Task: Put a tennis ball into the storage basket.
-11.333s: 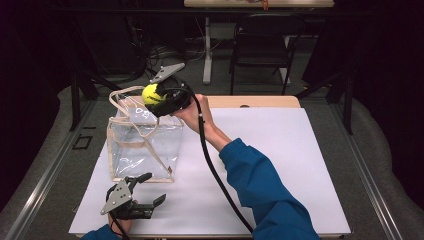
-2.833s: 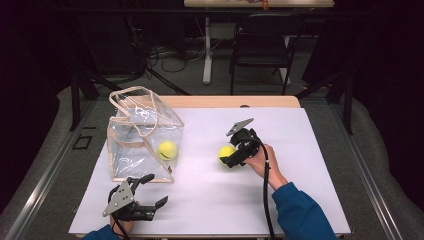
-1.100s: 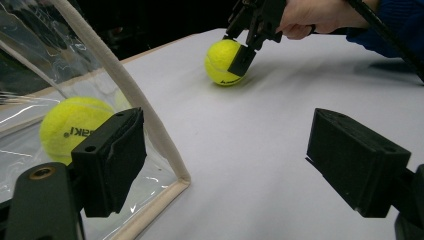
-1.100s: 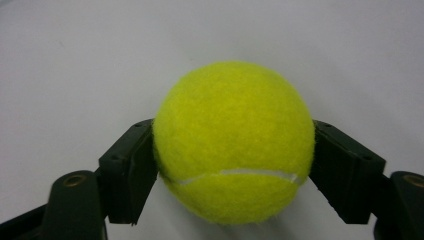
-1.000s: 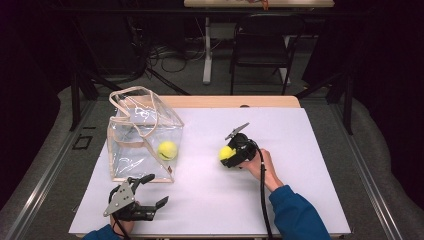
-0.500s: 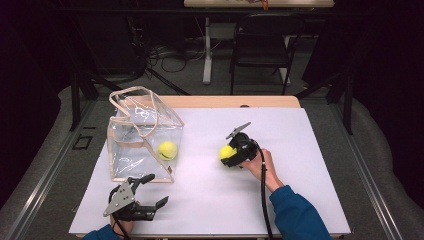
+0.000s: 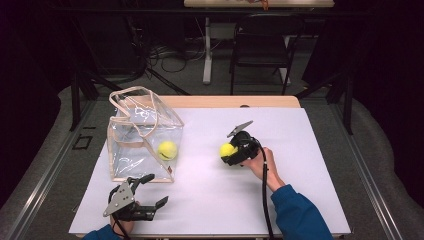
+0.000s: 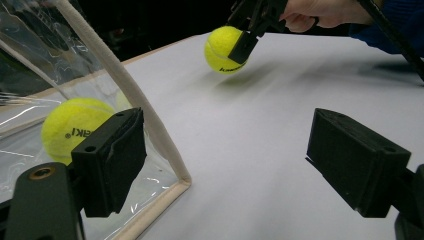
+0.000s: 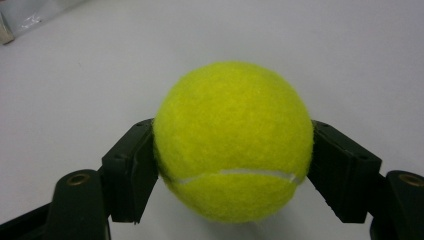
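Note:
A yellow tennis ball (image 7: 227, 149) (image 9: 233, 140) (image 8: 223, 49) is clamped between the jaws of my right gripper (image 7: 231, 152) (image 9: 233, 165), a little above the white table top (image 7: 300, 150) near its middle. A second tennis ball (image 7: 167, 150) (image 8: 75, 127) lies inside the clear plastic bag (image 7: 127, 145) with beige trim at the left. My left gripper (image 7: 147, 192) (image 8: 240, 165) rests on the table near the front edge, just in front of the bag, jaws wide apart with nothing between them.
The bag's beige handles (image 7: 135, 97) stand up over its open top. A wooden strip (image 7: 225, 101) runs along the table's far edge. A chair (image 7: 260, 45) and cables stand on the dark floor behind. My right gripper's cable (image 7: 264, 195) trails toward the front.
The right gripper with its ball has shifted slightly left and lifted a little off the table. The left gripper has stayed put.

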`<action>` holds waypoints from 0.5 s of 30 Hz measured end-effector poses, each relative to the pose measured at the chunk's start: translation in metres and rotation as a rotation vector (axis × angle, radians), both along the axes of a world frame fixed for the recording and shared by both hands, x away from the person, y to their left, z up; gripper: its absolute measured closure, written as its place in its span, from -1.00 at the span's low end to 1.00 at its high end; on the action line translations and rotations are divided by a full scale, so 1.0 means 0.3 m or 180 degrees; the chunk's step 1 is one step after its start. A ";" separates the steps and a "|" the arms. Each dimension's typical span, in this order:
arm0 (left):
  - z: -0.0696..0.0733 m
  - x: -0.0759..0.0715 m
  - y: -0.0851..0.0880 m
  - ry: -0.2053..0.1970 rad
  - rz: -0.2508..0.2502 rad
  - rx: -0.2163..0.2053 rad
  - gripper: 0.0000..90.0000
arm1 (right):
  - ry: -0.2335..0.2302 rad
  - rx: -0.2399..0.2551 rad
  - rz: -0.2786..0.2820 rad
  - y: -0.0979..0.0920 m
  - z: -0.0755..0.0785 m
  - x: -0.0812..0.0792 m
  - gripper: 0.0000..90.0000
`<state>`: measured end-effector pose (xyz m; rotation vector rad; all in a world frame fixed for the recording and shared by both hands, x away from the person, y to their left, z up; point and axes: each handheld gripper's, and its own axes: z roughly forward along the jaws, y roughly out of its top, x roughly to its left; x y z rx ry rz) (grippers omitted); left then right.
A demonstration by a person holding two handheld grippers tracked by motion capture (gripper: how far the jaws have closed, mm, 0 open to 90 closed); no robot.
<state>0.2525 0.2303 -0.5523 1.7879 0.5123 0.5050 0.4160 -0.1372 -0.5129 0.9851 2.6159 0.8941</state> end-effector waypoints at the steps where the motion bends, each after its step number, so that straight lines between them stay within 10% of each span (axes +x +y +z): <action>1: 0.000 0.000 0.000 -0.0001 0.0003 0.0000 -0.65 | -0.0009 -0.0005 0.0009 -0.001 0.004 -0.001 -0.42; 15: 0.001 0.000 -0.002 -0.0006 -0.0024 0.0010 -0.65 | -0.0115 0.0020 0.0024 -0.003 0.037 -0.009 -0.42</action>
